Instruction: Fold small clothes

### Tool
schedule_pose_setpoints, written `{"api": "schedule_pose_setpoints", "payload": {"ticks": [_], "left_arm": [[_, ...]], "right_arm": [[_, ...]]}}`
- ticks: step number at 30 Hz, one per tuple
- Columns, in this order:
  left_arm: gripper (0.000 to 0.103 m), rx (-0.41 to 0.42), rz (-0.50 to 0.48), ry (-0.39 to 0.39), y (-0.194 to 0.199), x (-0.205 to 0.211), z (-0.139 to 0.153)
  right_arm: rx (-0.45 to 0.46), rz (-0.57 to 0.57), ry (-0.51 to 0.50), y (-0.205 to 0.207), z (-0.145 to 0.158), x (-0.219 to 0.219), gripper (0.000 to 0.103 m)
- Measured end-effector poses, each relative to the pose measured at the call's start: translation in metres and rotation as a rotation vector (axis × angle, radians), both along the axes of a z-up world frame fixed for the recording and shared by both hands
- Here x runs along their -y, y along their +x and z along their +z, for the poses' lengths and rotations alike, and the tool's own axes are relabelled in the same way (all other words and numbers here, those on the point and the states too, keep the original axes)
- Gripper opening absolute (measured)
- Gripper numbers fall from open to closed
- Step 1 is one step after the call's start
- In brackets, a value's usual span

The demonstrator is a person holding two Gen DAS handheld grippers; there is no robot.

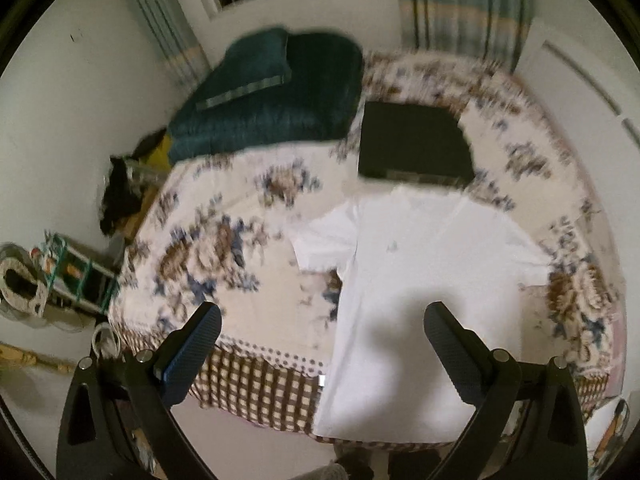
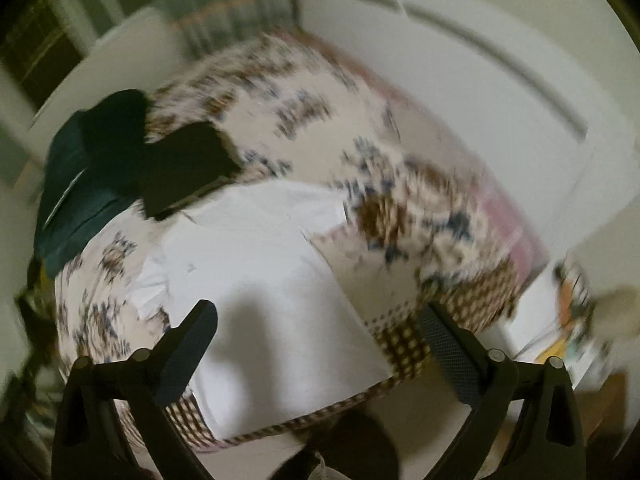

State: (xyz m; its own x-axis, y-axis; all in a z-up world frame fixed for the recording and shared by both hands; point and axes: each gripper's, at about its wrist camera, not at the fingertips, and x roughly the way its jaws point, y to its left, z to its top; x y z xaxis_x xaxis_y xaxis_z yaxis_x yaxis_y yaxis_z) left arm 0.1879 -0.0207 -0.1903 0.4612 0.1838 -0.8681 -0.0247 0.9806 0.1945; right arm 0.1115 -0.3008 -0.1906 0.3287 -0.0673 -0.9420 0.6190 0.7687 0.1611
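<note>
Left wrist view: my left gripper (image 1: 322,316) has its jaws wide apart and holds nothing, hanging above the white shirt (image 1: 416,280). That shirt lies flat on the floral bedspread (image 1: 224,240), its hem draped over the near edge, with a folded black garment (image 1: 412,144) just beyond its collar. Blur makes the hem hard to place; I judge I could pinch bedspread along with shirt.

Right wrist view: my right gripper (image 2: 320,316) also stands open and empty over the shirt's lower half. One finger (image 2: 440,340) hangs past the shirt's side edge, so closing here might miss the cloth, or drag the overhanging hem off the bed.
</note>
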Motion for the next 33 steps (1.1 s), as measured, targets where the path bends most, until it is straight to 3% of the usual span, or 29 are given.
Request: {"api": "schedule_pose_setpoints", "payload": {"ticks": [3,6,10,12,14,17,20,22,23,25,28,31,33], "left_arm": [[0.103,-0.052,0.051,0.003,0.029,0.010,-0.058],[0.103,-0.105,0.103,0.044,0.055,0.017,-0.112],[0.103,-0.181,0.175,0.032,0.083,0.018,-0.192],[0.103,-0.231,0.201,0.022,0.097,0.017,-0.242],[0.103,-0.259,0.221,0.029,0.105,0.016,-0.272],[0.103,-0.310,0.254,0.015,0.115,0.013,-0.318],[0.103,-0.325,0.266,-0.026,0.122,0.008,-0.343],[0.103,-0.320,0.261,-0.042,0.126,0.007,-0.348],[0.103,-0.316,0.260,-0.046,0.127,0.009,-0.350],[0.103,-0.298,0.262,-0.054,0.129,0.006,-0.348],[0.103,-0.262,0.268,-0.051,0.127,-0.008,-0.339],[0.103,-0.224,0.269,-0.026,0.123,-0.027,-0.333],[0.103,-0.209,0.268,0.009,0.119,-0.041,-0.332]], "right_arm": [[-0.015,-0.101,0.129,0.033,-0.089,0.053,0.086],[-0.002,-0.192,0.260,0.060,-0.185,0.098,0.085],[0.020,-0.301,0.419,0.109,-0.316,0.143,0.085],[0.031,-0.354,0.484,0.127,-0.370,0.155,0.085],[0.049,-0.416,0.555,0.144,-0.420,0.162,0.085],[0.113,-0.477,0.608,0.164,-0.467,0.164,0.083],[0.194,-0.497,0.569,0.185,-0.483,0.164,0.055],[0.204,-0.484,0.482,0.201,-0.478,0.158,0.012],[0.204,-0.470,0.439,0.208,-0.471,0.153,0.007],[0.195,-0.403,0.327,0.234,-0.454,0.136,0.005],[0.172,-0.179,0.108,0.279,-0.414,0.086,0.005],[0.131,0.130,-0.091,0.332,-0.390,-0.002,0.005],[0.091,0.340,-0.208,0.354,-0.392,-0.070,0.005]]}}
